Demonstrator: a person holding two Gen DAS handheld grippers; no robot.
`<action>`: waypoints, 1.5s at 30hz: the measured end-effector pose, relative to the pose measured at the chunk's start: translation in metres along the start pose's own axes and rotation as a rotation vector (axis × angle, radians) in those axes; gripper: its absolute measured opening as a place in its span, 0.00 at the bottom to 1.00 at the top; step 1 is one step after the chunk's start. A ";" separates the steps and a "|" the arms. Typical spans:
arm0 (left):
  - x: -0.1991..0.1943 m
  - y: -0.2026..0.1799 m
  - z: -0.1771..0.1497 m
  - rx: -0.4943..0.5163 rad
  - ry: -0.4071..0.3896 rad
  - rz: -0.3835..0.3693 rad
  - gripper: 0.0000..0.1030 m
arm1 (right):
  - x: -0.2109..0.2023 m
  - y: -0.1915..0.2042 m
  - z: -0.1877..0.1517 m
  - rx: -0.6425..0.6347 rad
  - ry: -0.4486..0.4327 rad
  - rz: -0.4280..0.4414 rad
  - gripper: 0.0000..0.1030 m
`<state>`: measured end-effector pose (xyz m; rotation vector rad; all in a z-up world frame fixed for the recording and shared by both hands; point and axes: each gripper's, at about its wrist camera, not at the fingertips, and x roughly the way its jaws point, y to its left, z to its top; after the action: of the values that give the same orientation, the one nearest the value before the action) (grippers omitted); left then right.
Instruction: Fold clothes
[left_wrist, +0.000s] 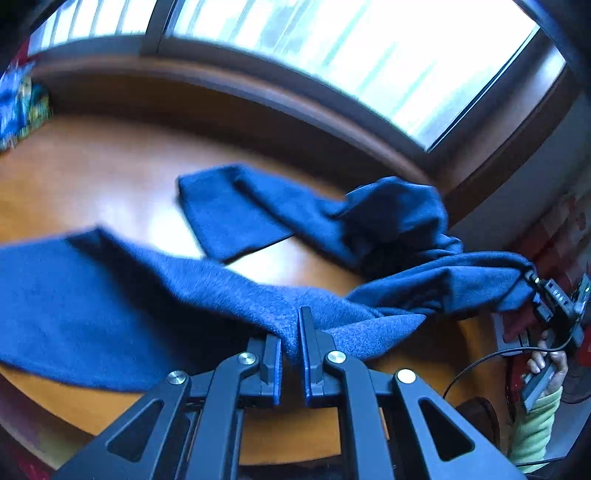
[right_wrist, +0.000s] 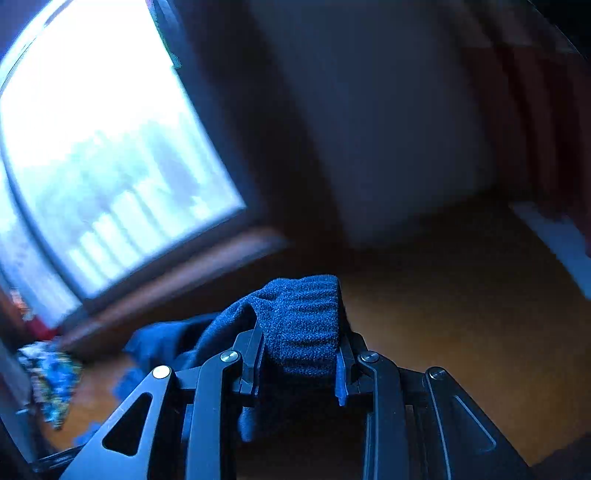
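Both grippers' fingers (left_wrist: 306, 332) on blue garment (left_wrist: 229, 291)

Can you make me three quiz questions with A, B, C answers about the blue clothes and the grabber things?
1. Where does most of the blue garment lie?
A. on the wooden table
B. on the windowsill
C. in a basket

2. What colour is the sleeve on the person's arm?
A. red
B. light green
C. white

3. What is the left gripper doing?
A. hanging open
B. pinching the garment
C. holding a cup

Answers: 1 A, the cloth spreads over the brown tabletop. 2 B, the sleeve at the picture's right edge is pale green. 3 B, blue cloth sits squeezed between its fingers; the right gripper grips ribbed cloth too.
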<state>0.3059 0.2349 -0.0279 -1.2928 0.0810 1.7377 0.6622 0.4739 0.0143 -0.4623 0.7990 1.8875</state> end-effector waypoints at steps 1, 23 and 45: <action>0.004 0.000 -0.002 0.011 0.021 0.005 0.06 | 0.007 -0.008 -0.006 -0.002 0.022 -0.050 0.28; -0.063 0.095 0.010 0.010 -0.003 0.320 0.41 | -0.034 0.045 -0.040 -0.303 0.129 -0.045 0.47; -0.061 0.268 0.050 -0.075 0.047 0.442 0.41 | 0.049 0.328 -0.221 -0.740 0.616 0.321 0.52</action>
<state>0.0834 0.0741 -0.0782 -1.4487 0.3550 2.0962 0.3386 0.2557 -0.0668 -1.4999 0.5408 2.3513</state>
